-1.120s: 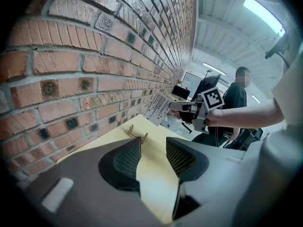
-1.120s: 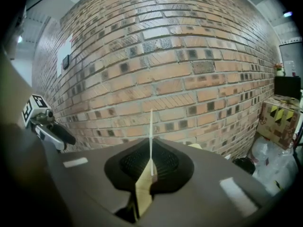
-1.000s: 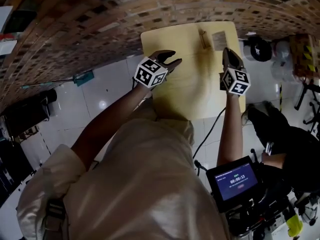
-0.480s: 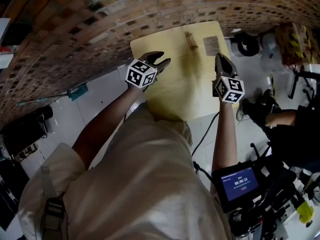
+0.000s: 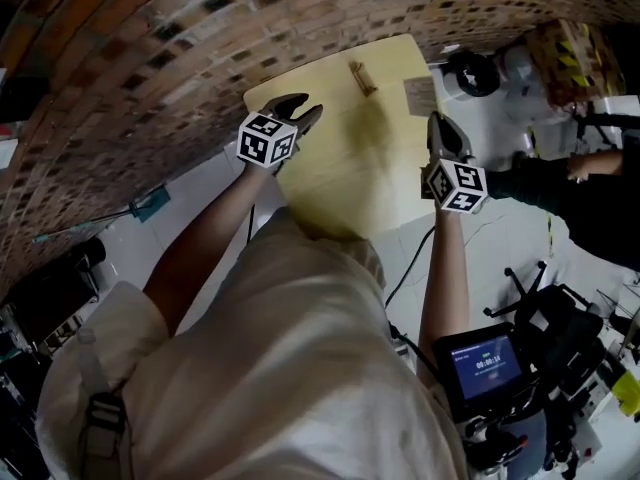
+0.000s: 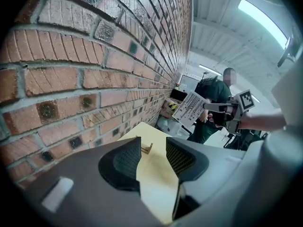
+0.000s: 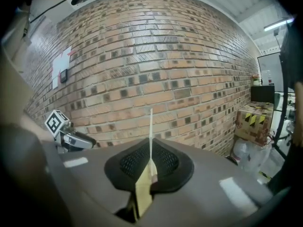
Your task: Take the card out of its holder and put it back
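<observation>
Thin paper card [image 7: 150, 136] in my right tongs' [image 7: 150, 163] matt, ribbed black pads [image 7: 135, 162]; smooth pale wooden table [image 5: 340, 158], rough brick wall [image 5: 150, 58].

The head view looked steeply down over the table [image 5: 350, 158]; both gripper views faced along their jaws, apparently sharing one brick wall [image 7: 156, 56].

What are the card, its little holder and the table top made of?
Card: a thin white printed sheet, probably stiff paper or laminated; it stays straight and shows as a mere line edge-on. Holder: likely wood, judging by its pale, matte look. Table: pale yellow and matte, wood or laminate; the look leaves it open.
</observation>
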The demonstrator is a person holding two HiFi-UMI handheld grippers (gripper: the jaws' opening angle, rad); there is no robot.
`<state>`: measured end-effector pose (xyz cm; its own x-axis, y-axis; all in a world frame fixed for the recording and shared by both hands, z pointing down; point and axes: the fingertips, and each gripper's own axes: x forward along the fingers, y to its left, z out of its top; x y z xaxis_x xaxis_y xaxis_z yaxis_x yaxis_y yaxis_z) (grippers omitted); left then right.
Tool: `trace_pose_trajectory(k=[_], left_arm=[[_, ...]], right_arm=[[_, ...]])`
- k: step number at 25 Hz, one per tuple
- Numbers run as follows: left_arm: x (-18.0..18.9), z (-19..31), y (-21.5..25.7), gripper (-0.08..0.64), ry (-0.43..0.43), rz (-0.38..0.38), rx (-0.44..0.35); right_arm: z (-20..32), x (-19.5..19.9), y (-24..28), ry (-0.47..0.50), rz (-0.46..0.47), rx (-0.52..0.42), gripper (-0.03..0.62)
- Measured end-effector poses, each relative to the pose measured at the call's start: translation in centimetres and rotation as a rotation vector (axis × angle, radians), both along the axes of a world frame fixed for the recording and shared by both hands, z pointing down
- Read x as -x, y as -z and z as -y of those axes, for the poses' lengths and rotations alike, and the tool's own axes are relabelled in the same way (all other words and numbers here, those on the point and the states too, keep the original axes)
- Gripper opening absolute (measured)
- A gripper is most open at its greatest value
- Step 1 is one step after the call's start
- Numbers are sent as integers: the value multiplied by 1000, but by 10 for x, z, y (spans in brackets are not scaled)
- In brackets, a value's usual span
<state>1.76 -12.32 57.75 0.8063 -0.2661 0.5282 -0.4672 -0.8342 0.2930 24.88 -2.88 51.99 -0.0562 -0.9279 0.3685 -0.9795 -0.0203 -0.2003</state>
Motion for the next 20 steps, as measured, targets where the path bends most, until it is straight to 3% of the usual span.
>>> trace_pose_trajectory(k=[20], left_arm=[[23,15,-16,176,17,53,-12]], right_arm=[[-65,-21,-23,-109,2,64,12]])
